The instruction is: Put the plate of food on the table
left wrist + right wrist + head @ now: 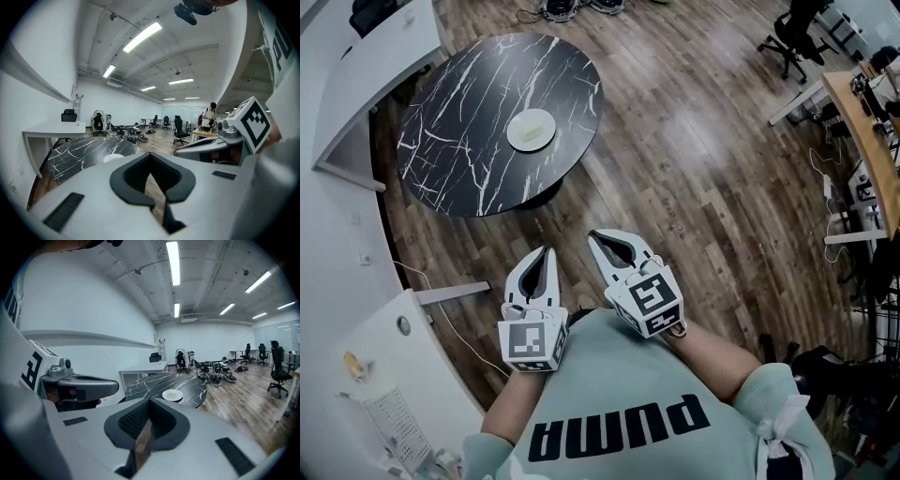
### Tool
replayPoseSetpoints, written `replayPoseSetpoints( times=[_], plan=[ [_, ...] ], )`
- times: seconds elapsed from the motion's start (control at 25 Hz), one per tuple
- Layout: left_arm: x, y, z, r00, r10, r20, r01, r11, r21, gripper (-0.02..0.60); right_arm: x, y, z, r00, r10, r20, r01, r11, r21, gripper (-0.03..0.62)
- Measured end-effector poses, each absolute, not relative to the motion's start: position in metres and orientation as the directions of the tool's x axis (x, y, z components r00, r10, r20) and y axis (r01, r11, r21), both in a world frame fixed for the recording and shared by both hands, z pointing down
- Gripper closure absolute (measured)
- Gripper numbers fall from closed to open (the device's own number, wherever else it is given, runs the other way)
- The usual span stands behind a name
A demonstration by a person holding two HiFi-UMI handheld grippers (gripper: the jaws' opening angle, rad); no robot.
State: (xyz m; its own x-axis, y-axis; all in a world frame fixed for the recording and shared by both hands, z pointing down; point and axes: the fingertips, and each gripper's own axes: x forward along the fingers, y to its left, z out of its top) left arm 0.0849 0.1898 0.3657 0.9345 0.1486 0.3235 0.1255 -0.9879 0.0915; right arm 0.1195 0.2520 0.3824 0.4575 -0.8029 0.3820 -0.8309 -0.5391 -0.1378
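A pale plate with food (pixel 531 129) rests on the round black marble table (pixel 459 159), a few steps ahead of me on the left. Both grippers are held close to my chest, well short of the table. My left gripper (pixel 548 253) is shut with nothing in it, and so is my right gripper (pixel 594 235). In the left gripper view the plate (pixel 112 158) shows just beyond the closed jaws of the left gripper (pixel 150 157). From the right gripper (pixel 149 401) the plate (pixel 172 395) appears on the table (pixel 154 380) ahead.
A white desk (pixel 375 56) stands behind the table and a white cabinet (pixel 384 394) is at my lower left. Wood floor lies between me and the table. Office chairs (pixel 792 37) and a wooden desk (pixel 862 131) are at the right. Chair parts (pixel 218 373) lie on the floor.
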Motion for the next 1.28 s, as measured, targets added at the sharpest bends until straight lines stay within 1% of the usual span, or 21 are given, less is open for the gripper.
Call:
replayPoseSetpoints(
  times=[0.2,0.64,1.08,1.28],
  plan=[
    [0.090,0.216,0.352,0.938,0.154,0.309,0.135,-0.987,0.082,0.575,0.125,0.284,0.364,0.483,-0.799,0.358,-0.823,-0.554,-0.125,0.586],
    [0.135,0.320,0.337,0.936,0.216,0.276,0.202,-0.976,0.080,0.575,0.168,0.383,0.343,0.511,-0.790,0.339,-0.820,-0.566,-0.086,0.585],
    [0.177,0.413,0.359,0.934,0.177,0.311,0.177,-0.984,0.028,0.575,0.207,0.487,0.350,0.500,-0.805,0.321,-0.840,-0.540,-0.047,0.586],
    [0.187,0.418,0.359,0.944,0.139,0.300,0.133,-0.990,0.040,0.575,0.219,0.514,0.354,0.516,-0.799,0.310,-0.831,-0.554,-0.045,0.586]
  ],
)
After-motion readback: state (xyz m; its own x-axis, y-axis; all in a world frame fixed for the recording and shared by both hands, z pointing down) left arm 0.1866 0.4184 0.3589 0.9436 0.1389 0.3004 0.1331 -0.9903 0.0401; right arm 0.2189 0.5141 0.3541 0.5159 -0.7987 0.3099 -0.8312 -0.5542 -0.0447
